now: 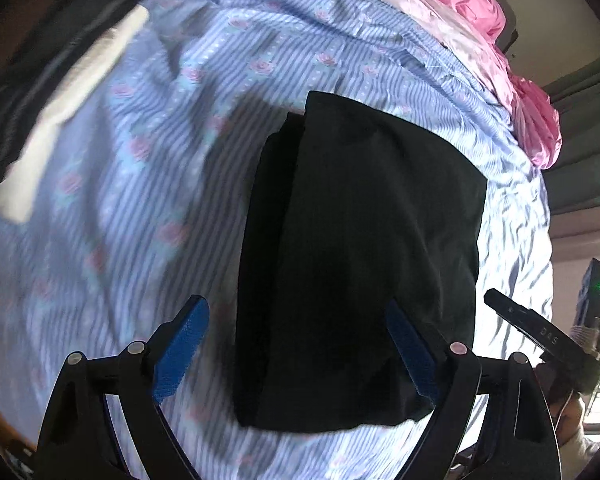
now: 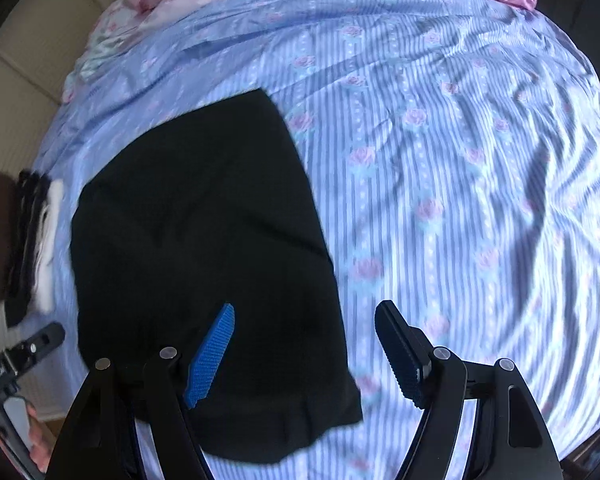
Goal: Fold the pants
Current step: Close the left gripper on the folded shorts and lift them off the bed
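The black pants [image 1: 364, 256] lie folded into a compact rectangle on the blue striped bedsheet [image 1: 132, 184]. My left gripper [image 1: 296, 320] is open and empty, held above the near end of the pants. The right wrist view shows the same folded pants [image 2: 204, 248] left of centre on the sheet [image 2: 460, 184]. My right gripper [image 2: 306, 324] is open and empty, above the pants' near right edge. The right gripper's tip [image 1: 516, 316] also shows at the right in the left wrist view.
A pile of dark and white folded clothes [image 1: 60, 92] sits at the sheet's left side, also in the right wrist view [image 2: 32, 240]. A pink quilt [image 1: 480, 8] is bunched along the far edge of the bed. The left gripper's body [image 2: 16, 364] shows at lower left.
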Demonstrator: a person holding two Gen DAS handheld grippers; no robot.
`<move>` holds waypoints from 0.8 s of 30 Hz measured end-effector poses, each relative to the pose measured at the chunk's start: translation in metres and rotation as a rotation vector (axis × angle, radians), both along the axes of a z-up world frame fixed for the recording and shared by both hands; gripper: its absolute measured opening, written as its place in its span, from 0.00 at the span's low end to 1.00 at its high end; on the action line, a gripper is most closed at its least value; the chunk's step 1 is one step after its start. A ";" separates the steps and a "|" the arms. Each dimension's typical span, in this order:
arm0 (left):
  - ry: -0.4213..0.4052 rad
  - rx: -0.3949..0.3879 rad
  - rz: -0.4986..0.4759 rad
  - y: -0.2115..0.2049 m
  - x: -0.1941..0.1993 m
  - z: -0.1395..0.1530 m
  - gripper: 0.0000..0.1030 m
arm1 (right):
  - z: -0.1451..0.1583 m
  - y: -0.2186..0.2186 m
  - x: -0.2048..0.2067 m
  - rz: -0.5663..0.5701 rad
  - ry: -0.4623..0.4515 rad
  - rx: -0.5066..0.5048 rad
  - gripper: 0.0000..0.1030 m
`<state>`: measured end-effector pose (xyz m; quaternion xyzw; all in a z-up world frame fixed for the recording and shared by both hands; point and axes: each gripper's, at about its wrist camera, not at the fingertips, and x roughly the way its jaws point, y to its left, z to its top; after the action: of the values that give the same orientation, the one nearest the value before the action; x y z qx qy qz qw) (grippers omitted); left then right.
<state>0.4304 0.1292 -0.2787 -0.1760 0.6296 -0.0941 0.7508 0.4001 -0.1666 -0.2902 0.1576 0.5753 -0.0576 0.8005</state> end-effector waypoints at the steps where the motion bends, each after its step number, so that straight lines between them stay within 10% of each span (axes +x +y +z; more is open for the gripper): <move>1: 0.005 -0.017 -0.018 0.000 0.007 -0.006 0.88 | -0.002 0.000 0.006 0.004 -0.008 -0.001 0.72; 7: 0.041 0.001 -0.101 -0.003 0.028 -0.040 0.88 | -0.016 0.004 0.030 0.075 -0.016 -0.037 0.72; 24: 0.080 -0.330 -0.172 -0.023 0.033 -0.059 0.81 | -0.057 -0.001 0.046 0.216 0.017 0.159 0.75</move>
<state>0.4636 0.1062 -0.3375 -0.2459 0.6475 -0.2528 0.6755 0.4459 -0.1676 -0.3473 0.1570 0.5984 0.0733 0.7823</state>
